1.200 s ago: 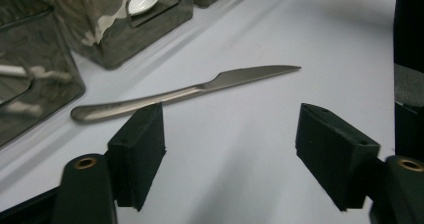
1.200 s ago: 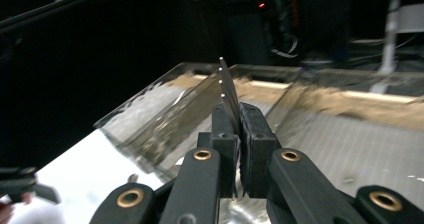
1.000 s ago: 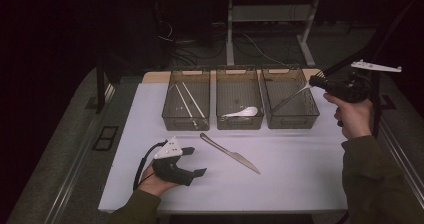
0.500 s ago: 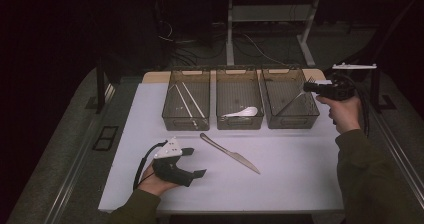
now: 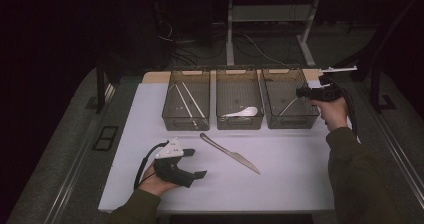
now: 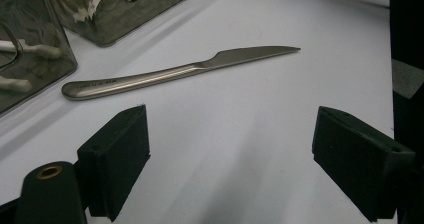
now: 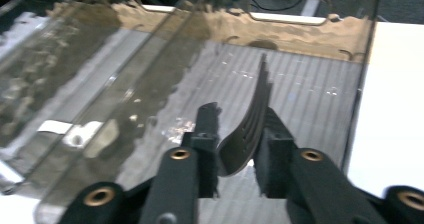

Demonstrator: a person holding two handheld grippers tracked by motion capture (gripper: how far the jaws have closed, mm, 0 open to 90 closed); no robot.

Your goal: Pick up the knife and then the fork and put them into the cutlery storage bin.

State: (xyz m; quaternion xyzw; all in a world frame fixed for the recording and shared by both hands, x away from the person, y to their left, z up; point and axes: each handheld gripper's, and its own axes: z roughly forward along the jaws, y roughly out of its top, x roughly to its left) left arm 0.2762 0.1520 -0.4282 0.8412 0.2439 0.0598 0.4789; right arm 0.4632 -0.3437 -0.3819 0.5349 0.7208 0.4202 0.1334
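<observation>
A metal fork point(image 7: 250, 129) is clamped by its handle between the jaws of my right gripper point(image 7: 237, 154), tines pointing away and up. This gripper point(image 5: 300, 91) hovers at the right rim of the right-hand clear bin point(image 5: 315, 115), and the fork point(image 5: 289, 105) slants down into the bin. My left gripper point(image 5: 196, 163) rests on the white table at the front left, open and holding nothing. A table knife point(image 5: 230, 154) lies just right of it, and in the left gripper view the knife point(image 6: 170, 74) lies flat a little beyond the open left gripper point(image 6: 232, 154).
Three clear bins stand in a row at the back of the table. The left bin point(image 5: 167, 121) holds white chopsticks point(image 5: 187, 100). The middle bin point(image 5: 239, 126) holds a white spoon point(image 5: 242, 112). The white tabletop point(image 5: 290, 184) ends in dark floor on all sides.
My right gripper has carried the fork left and down, from beyond the table's right edge to the right bin. The left gripper and the knife have stayed put.
</observation>
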